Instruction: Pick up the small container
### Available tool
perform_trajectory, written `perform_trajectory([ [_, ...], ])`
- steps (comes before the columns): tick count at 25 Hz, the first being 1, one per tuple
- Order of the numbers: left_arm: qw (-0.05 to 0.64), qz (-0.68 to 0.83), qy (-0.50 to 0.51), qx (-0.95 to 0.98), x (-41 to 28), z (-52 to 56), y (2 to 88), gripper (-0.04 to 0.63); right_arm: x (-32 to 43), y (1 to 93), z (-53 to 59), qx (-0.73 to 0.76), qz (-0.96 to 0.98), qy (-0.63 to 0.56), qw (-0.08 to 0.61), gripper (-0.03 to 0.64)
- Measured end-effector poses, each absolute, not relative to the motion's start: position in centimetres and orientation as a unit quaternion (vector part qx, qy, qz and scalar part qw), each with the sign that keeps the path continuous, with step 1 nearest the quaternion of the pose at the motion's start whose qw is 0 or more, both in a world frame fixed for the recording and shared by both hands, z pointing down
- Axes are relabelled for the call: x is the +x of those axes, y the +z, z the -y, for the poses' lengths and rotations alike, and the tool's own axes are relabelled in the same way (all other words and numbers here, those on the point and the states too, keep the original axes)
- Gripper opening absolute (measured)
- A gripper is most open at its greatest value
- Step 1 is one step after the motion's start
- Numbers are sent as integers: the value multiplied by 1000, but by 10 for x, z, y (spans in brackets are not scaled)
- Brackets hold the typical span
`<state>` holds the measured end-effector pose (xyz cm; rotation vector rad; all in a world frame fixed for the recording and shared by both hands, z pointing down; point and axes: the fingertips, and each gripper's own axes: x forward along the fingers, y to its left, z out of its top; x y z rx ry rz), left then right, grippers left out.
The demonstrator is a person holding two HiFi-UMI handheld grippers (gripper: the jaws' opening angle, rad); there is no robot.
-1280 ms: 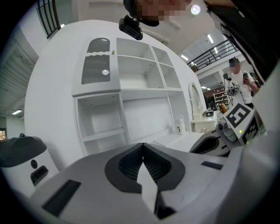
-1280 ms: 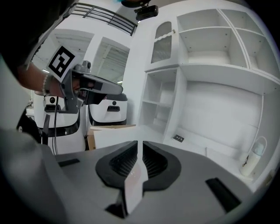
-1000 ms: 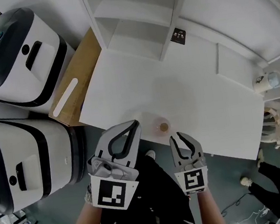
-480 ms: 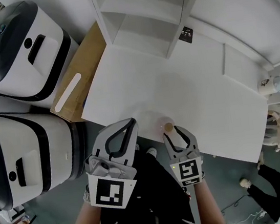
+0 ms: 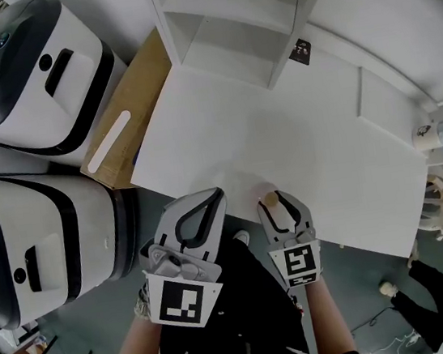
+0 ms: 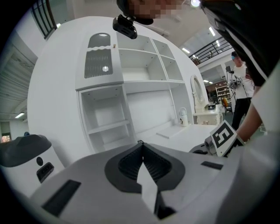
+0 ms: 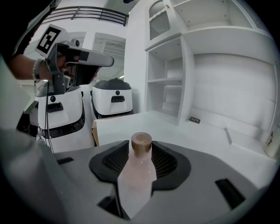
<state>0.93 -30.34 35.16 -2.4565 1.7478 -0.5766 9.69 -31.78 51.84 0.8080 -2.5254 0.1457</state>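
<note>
The small container [image 5: 271, 200] is a clear, pinkish bottle with a cork top, standing near the front edge of the white table [image 5: 303, 120]. My right gripper [image 5: 279, 200] has just been opening and its jaws now stand wide on either side of the bottle. In the right gripper view the container [image 7: 139, 173] rises between the ribbed pads [image 7: 114, 159] of that gripper [image 7: 141, 146], its cork level with the fingertips. My left gripper [image 5: 215, 192] is shut and empty, just left of the table's front edge. The left gripper view shows that gripper [image 6: 141, 143] with its pads together.
A white shelving unit [image 5: 223, 16] stands at the back of the table. Two white-and-black machines [image 5: 19, 78] [image 5: 34, 239] sit at the left beside a wooden board [image 5: 126, 112]. A cup [image 5: 424, 134] stands at the table's right end. A person [image 6: 240, 83] stands far off.
My right gripper has moved forward to the table edge and opened, so the container now stands between its jaws. The left gripper has stayed put and shut.
</note>
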Motion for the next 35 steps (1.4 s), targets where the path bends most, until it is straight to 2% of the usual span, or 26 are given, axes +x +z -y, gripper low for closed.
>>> perform_trajectory([
  [18, -6, -476, -208, -854, 48, 302, 441, 2, 94, 517, 322, 286, 931, 55, 219, 146],
  [19, -13, -469, -211, -857, 50, 302, 447, 47, 94, 517, 322, 286, 931, 55, 220, 146],
  [26, -11, -387, -278, -879, 67, 298, 506, 188, 94, 518, 322, 281, 933, 57, 220, 146],
  [35, 1, -294, -334, -896, 88, 300, 556, 299, 95, 518, 322, 281, 933, 64, 217, 146],
])
